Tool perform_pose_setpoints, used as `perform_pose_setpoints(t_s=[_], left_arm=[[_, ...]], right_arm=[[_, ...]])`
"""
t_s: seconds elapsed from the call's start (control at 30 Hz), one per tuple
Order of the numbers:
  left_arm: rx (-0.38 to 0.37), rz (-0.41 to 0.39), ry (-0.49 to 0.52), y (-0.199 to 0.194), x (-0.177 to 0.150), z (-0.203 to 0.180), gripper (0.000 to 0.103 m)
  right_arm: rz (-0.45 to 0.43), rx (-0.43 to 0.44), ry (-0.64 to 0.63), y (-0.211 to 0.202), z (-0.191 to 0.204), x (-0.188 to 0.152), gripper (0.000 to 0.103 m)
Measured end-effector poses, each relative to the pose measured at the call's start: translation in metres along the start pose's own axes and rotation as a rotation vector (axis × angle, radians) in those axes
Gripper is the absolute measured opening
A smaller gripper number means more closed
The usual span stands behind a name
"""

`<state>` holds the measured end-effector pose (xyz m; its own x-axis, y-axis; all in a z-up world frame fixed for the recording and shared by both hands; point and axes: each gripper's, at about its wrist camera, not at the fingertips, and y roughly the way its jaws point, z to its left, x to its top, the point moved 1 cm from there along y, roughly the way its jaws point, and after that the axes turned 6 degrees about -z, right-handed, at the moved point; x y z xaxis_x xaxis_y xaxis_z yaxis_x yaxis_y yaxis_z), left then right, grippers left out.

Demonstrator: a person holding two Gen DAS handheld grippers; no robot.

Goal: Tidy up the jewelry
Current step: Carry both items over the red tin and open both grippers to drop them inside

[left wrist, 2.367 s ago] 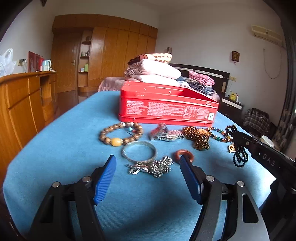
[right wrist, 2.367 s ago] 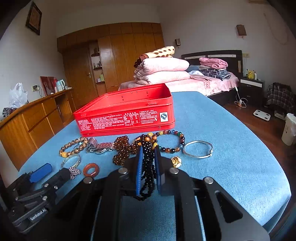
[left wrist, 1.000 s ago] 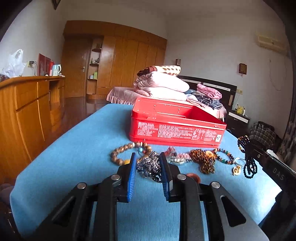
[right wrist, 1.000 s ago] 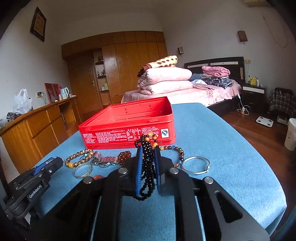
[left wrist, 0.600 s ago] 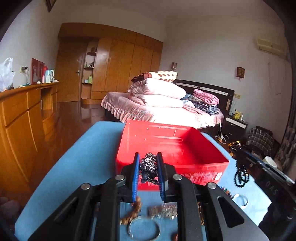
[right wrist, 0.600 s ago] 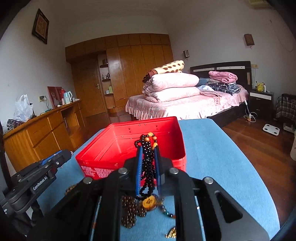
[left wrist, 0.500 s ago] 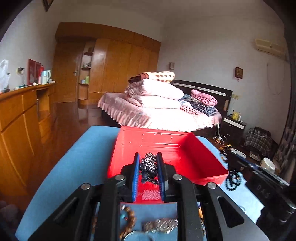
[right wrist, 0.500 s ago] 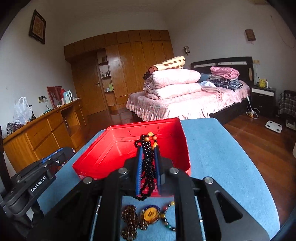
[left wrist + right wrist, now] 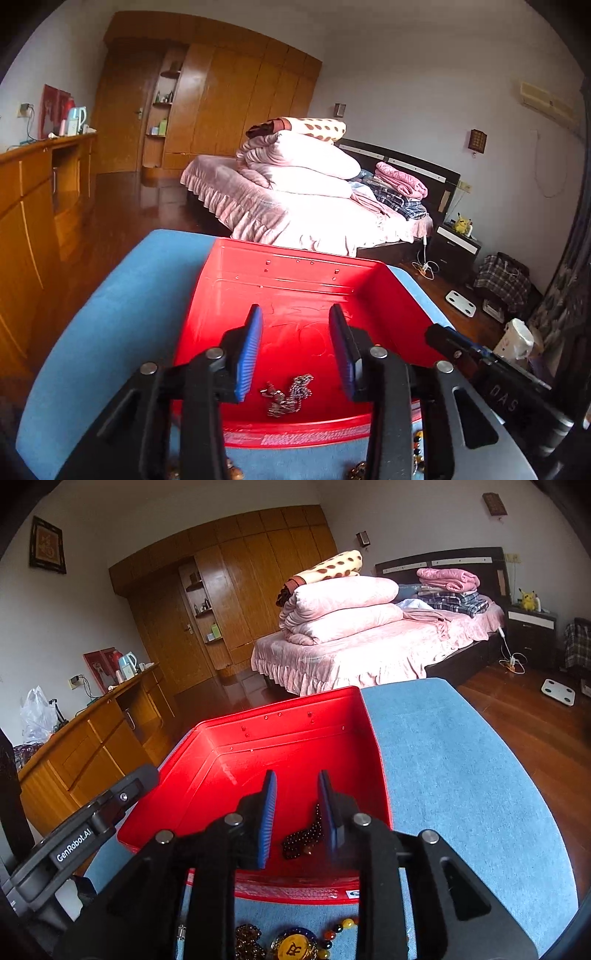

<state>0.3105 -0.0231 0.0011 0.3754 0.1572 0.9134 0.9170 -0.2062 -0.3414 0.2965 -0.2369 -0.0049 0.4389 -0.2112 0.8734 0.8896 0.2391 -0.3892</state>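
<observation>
An open red tin box [image 9: 288, 280] [image 9: 295, 734] stands on the blue table. My left gripper [image 9: 295, 332] hovers over its near left part with jaws opening; nothing is between them, and the silver chain jewelry [image 9: 286, 393] lies on the box floor below. My right gripper [image 9: 295, 801] hovers over the near right part, jaws opening too. The black bead necklace [image 9: 303, 836] lies on the box floor under it, free of the pads. Each gripper shows at the edge of the other's view.
Several bead bracelets and a gold pendant [image 9: 291, 949] lie on the blue table [image 9: 461, 775] in front of the box. Beyond the table are a bed with folded pink bedding [image 9: 306, 177], a wooden dresser [image 9: 33, 206] on the left and a wardrobe.
Both grippers carried their pieces forward over the red box and opened. The silver chain and the black beads dropped from the pads onto the box floor.
</observation>
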Motion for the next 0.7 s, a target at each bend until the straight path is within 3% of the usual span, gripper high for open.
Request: perform_pose_setpoints(t_s=[0.4, 0.57, 0.7], left_arm=[[0.152, -0.059, 0.050, -0.070, -0.035, 0.007, 0.044], [0.144, -0.060, 0.059, -0.091, -0.055, -0.003, 0.044], [0.136, -0.055, 0.060, -0.105, -0.074, -0.011, 0.044]], right_arm=[[-0.052, -0.040, -0.005, -0.072, -0.016, -0.026, 0.026], [-0.043, -0.029, -0.032, -0.101, -0.009, -0.062, 0.026], [-0.033, -0.085, -0.068, -0.120, -0.011, -0.094, 0.027]])
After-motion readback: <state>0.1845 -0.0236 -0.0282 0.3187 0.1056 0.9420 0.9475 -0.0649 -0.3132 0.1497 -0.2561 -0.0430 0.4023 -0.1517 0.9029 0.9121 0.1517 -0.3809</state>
